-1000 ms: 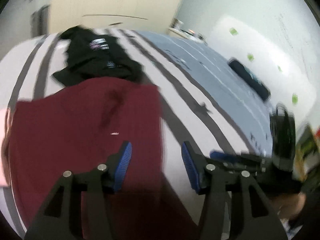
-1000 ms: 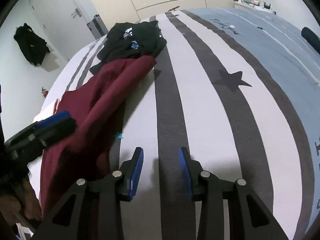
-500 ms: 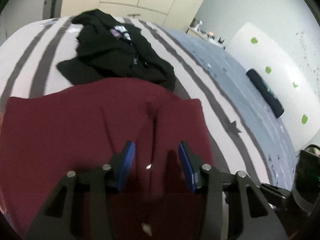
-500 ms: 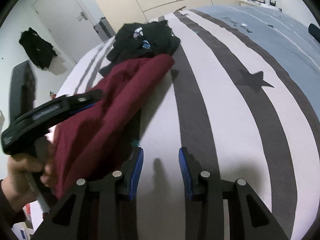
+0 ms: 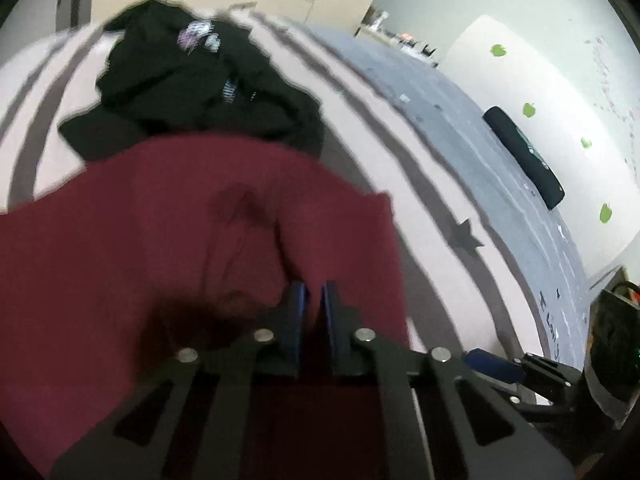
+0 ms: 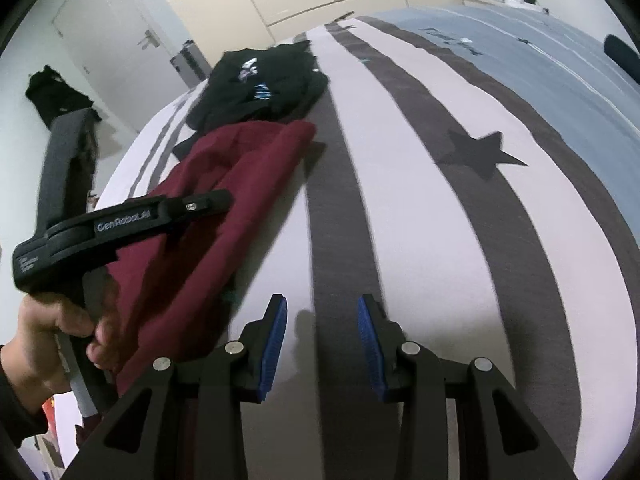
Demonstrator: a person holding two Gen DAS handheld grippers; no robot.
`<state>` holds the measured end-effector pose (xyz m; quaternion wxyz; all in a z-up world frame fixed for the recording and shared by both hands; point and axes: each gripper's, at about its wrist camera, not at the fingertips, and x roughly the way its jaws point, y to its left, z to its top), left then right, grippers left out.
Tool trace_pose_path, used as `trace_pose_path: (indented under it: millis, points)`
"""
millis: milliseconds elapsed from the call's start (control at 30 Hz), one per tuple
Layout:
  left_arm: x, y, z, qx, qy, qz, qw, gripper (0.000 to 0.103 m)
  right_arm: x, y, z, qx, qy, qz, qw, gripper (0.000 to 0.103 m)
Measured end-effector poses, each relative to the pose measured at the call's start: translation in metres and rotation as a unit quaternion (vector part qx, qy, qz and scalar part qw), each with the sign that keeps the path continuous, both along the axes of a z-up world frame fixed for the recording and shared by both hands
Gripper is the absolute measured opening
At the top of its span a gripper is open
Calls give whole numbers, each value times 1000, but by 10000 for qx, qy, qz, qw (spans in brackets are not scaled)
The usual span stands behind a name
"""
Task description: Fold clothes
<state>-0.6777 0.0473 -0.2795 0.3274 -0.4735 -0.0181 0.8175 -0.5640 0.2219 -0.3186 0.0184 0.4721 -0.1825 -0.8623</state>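
Maroon garment (image 5: 168, 240), lying rumpled on the striped bed (image 6: 400, 200), is being pinched near its edge by the left gripper (image 5: 314, 300), whose jaws are closing on a raised ridge of cloth. Only one thin layer may be caught, so slipping on lifting is likely. Nothing is held by the right gripper (image 6: 322, 344), spread over bare bedding. Beyond, the black garment (image 5: 200, 84) touches the maroon one and could be dragged along.
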Motion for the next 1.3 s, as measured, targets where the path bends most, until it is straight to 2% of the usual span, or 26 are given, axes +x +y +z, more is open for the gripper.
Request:
trace_pose_path:
  millis: [67, 167, 333, 400, 500, 567, 600, 667, 833, 933, 1033, 1100, 1300]
  points:
    - [9, 4, 12, 5, 243, -113, 9996, 8, 2, 4, 0, 31, 6, -29, 10000, 34]
    - [25, 20, 21, 106, 341, -472, 9982, 8, 7, 14, -1, 57, -5, -111, 9999, 34]
    - [53, 46, 12, 166, 73, -1104, 9937, 8, 15, 25, -2, 68, -54, -250, 9996, 34]
    - [61, 50, 9, 234, -36, -1189, 9926, 9, 19, 28, -2, 94, -71, -280, 9995, 34]
    - [66, 50, 3, 407, -437, -1209, 9909, 12, 25, 31, -4, 114, -96, -322, 9994, 34]
    - [75, 54, 4, 413, -364, -1358, 9892, 12, 29, 34, -5, 129, -118, -362, 9992, 34]
    - [80, 56, 8, 314, -156, -1436, 9890, 16, 32, 36, -6, 134, -131, -387, 9991, 34]
    - [85, 51, 17, 361, 97, -1430, 9890, 20, 35, 38, -8, 128, -152, -424, 9989, 34]
    - [62, 29, 23, 876, -55, -821, 9928, 33, 37, 39, -7, 147, -150, -428, 9989, 34]
    - [43, 10, 25, 1001, -69, -351, 9943, 33, 35, 41, -6, 121, -133, -452, 9988, 34]
    - [25, -12, 27, 1221, -28, 167, 9924, 33, 35, 43, -6, 103, -118, -482, 9987, 34]
    - [12, -19, 21, 1078, -94, 459, 9931, 34, 35, 45, -6, 101, -115, -487, 9987, 34]
    - [-13, 10, -9, 771, -602, -26, 9952, 34, 36, 46, -5, 89, -107, -495, 9987, 34]
